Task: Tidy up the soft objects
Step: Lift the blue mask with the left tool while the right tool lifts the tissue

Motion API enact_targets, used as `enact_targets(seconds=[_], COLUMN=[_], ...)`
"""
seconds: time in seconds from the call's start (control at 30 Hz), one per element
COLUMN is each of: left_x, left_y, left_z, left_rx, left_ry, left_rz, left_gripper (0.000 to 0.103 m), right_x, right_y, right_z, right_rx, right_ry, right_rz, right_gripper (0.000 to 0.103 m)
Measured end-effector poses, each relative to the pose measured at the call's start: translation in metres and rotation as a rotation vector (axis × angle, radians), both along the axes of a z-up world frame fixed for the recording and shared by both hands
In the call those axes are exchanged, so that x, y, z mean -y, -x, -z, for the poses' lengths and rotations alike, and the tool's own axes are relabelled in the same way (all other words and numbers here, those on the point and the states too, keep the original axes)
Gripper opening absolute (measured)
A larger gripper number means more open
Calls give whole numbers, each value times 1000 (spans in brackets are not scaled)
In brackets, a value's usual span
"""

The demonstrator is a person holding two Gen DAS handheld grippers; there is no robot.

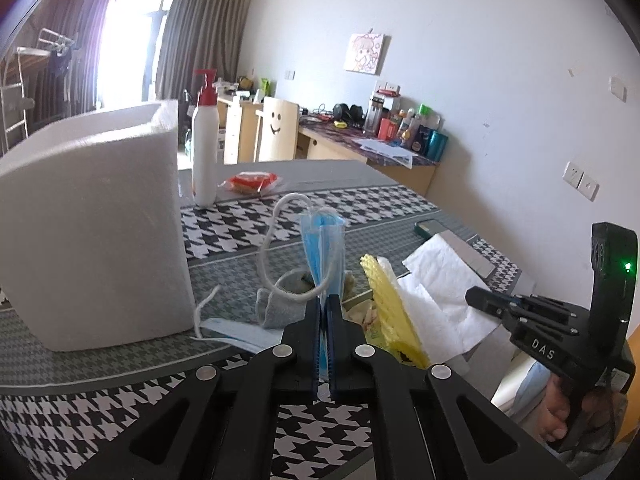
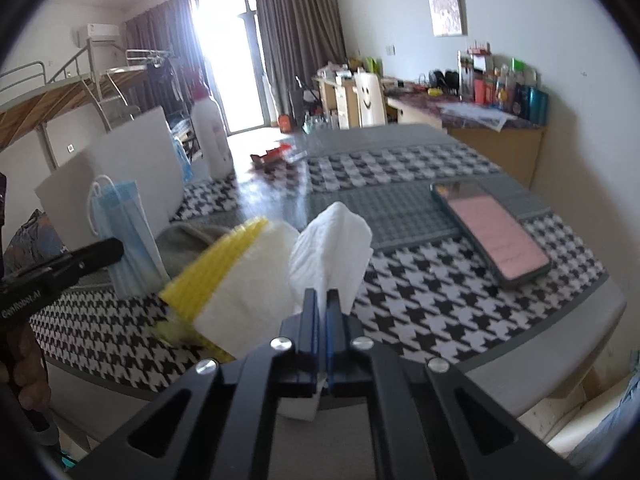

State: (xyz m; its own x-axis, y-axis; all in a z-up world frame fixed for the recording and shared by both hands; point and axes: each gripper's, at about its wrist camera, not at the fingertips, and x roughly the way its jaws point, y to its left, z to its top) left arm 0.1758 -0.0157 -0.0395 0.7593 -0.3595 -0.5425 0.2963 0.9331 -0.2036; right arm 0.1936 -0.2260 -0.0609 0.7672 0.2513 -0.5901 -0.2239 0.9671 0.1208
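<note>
From the left wrist, the left claw point(image 1: 324, 312) was clamped tight on a folded blue face mask point(image 1: 322, 248), held upright clear of the counter point(image 1: 392, 200), probably to carry it to the white foam box point(image 1: 92, 224) beside it; a grey sock point(image 1: 280, 304) lay below

From the right wrist, the right claw point(image 2: 322, 304) pinched a white tissue point(image 2: 332, 248) (lifted, likely for sorting), with the yellow sponge point(image 2: 224, 264) just left and a phone point(image 2: 492, 232) well apart

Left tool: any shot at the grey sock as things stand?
Probably not yet. The left tool is shut on the blue mask, so it would need to drop that first. The grey sock lies just beyond its tips, nothing on top of it.
</note>
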Motion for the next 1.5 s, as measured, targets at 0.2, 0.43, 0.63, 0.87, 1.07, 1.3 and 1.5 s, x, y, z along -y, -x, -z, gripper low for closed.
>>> enact_targets(seconds=[0.2, 0.43, 0.63, 0.87, 1.07, 1.3, 1.5], left_x=[-2, -2, -2, -2, -5, -7, -9], left_y=[10, 16, 22, 30, 34, 35, 37], left_z=[-12, -23, -33, -47, -55, -68, -79], left_rx=[33, 59, 86, 127, 148, 173, 195], left_ry=[0, -9, -36, -68, -77, -80, -86], left_rz=[2, -3, -18, -32, -45, -54, -58], left_gripper=[3, 3, 3, 3, 3, 3, 3], right_x=[-3, -7, -9, -15, -22, -28, -33], right_y=[11, 22, 25, 28, 26, 23, 22], right_z=[-20, -31, -46, -63, -79, -91, -101], right_rx=[58, 95, 131, 176, 209, 234, 253], right_ry=[-6, -4, -5, -8, -10, -6, -3], right_rz=[-11, -21, -29, -51, -70, -89, -101], right_gripper=[5, 5, 4, 4, 4, 4, 4])
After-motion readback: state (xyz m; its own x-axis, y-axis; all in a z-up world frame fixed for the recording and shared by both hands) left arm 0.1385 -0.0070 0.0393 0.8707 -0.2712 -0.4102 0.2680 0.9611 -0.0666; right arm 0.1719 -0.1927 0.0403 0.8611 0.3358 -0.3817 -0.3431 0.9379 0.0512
